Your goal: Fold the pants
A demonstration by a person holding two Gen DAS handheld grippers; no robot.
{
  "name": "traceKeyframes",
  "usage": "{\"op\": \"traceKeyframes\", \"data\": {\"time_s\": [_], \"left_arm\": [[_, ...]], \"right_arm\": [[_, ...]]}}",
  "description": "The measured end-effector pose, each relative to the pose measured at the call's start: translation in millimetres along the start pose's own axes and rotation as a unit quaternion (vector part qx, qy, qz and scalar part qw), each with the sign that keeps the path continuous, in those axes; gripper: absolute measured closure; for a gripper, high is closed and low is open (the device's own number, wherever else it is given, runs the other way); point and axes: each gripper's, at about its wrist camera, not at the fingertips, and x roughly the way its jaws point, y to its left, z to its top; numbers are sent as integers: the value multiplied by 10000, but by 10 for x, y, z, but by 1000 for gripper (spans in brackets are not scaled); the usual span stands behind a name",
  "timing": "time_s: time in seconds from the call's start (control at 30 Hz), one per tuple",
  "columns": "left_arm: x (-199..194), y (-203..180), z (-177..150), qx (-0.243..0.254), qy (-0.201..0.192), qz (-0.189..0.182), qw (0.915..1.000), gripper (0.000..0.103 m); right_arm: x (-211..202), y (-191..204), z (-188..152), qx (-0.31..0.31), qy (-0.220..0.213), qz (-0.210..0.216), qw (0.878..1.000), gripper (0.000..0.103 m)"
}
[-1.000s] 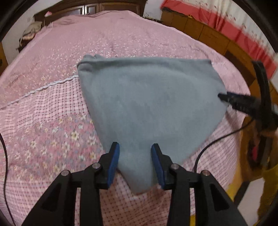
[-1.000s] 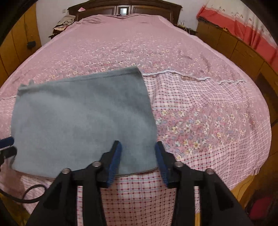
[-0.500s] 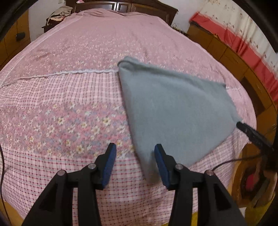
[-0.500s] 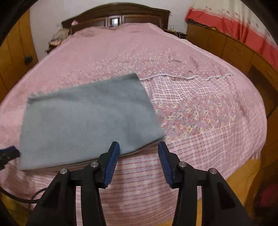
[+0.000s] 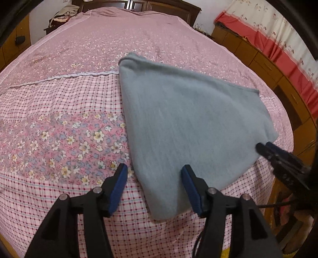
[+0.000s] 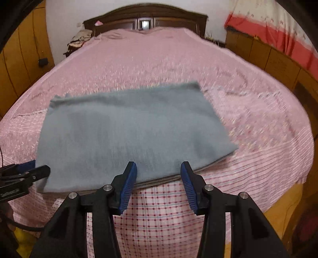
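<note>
The grey-blue pants [image 5: 188,123] lie folded into a flat rectangle on the pink bedspread [image 5: 59,119]. My left gripper [image 5: 155,178] hovers over their near left corner. Its jaws are opening, and the corner lies loose below, between the blue pads [image 5: 119,184], with neither pad pressing on it. My right gripper [image 5: 278,156] shows at the pants' near right corner in the left wrist view. In the right wrist view the pants [image 6: 129,135] lie just beyond my right gripper [image 6: 159,178], which is open with only bedspread between its fingers. My left gripper [image 6: 25,172] is at the left edge there.
The bed [image 6: 258,119] runs back to a dark wooden headboard [image 6: 145,17]. Wooden cabinets [image 5: 258,59] under a red and white curtain [image 5: 288,65] line the right side. A pile of clothes [image 6: 79,39] sits at the far left. A black cable [image 6: 19,226] hangs off the bed's near edge.
The left jaws have spread wider around the pants' corner and the gripper has rolled. The right gripper has drawn back from the pants, so their near edge now lies ahead of its fingertips.
</note>
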Motion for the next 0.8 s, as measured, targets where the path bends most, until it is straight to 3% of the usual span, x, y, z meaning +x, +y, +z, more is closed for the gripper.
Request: {"op": "traceKeyframes", "data": {"time_s": [0.17,0.37,0.8], "left_arm": [[106,-51,-26,-82,39,-47,9999,40],[165,-59,-66,-133,96,-90,9998,38],[271,132,-253,-335,111,-319,9989,37]], "right_arm": [[153,0,-56,27,104,28,9999,52],[300,-166,-97,604,277,409,9970,47],[12,-164,-240,649,258,388,9968,47]]}}
